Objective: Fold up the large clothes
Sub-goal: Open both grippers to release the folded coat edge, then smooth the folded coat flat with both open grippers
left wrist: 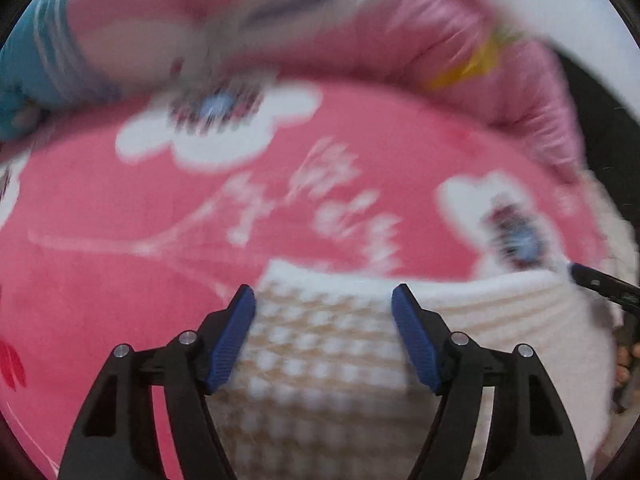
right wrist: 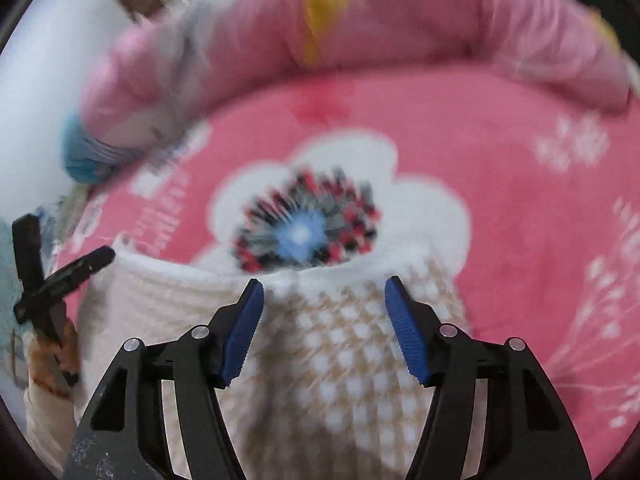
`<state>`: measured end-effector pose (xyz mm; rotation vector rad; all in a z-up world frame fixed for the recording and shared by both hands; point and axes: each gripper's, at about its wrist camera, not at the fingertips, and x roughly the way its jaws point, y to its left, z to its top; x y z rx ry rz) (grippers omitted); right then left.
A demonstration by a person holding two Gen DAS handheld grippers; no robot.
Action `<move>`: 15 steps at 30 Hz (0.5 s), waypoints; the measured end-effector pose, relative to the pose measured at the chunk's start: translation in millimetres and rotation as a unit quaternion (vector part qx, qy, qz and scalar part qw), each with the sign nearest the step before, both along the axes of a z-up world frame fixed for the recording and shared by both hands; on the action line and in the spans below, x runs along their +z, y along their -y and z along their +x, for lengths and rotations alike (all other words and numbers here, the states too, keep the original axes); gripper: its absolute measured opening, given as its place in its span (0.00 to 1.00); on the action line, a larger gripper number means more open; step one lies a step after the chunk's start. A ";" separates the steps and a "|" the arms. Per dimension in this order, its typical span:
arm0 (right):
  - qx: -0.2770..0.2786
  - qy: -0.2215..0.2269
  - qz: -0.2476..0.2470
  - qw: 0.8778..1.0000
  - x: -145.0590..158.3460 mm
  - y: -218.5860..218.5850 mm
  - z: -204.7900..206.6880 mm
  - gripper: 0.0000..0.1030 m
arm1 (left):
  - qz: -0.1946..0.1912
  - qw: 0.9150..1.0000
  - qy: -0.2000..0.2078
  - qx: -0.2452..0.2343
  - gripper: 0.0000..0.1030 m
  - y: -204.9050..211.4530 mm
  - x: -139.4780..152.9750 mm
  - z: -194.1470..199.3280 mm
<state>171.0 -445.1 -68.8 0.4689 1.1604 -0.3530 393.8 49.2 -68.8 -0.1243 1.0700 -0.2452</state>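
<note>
Knitwear fills the bottom of both views: a cream and tan sweater [left wrist: 332, 356] lies on a pink flowered blanket [left wrist: 120, 216], its folded top edge running left to right across the lower frame. My left gripper [left wrist: 323, 296] stands wide open over it, blue pads [left wrist: 234, 336] apart and clamped on nothing; my right gripper [right wrist: 324, 290] is spread just as wide, also empty, over the same sweater [right wrist: 344, 360]. The left wrist view shows my right gripper's tip at its right edge, touching the sweater's corner; the right wrist view shows my left gripper at its left edge, at the opposite corner. Beyond the top edge the blanket [right wrist: 520, 208] lies open up to a rumpled pink quilt [right wrist: 400, 20] along the top. Motion blur hides finer detail.
</note>
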 end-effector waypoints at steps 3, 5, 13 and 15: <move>-0.053 0.004 -0.016 0.998 18.3 12.9 -19.7 0.43 | -0.069 0.994 -0.017 0.078 0.75 -41.4 4.6 -2.7; -0.083 0.008 -0.071 0.994 49.7 13.6 -45.0 0.63 | -0.052 0.994 0.005 0.093 0.74 -59.5 18.8 -13.4; 0.030 0.057 -0.082 0.995 92.7 -98.6 -107.9 0.67 | -0.078 0.993 0.087 -0.029 0.75 -18.8 71.8 -117.3; 0.053 0.052 -0.078 0.994 74.0 -130.1 -104.6 0.68 | -0.079 0.990 0.081 -0.088 0.75 20.6 63.5 -140.8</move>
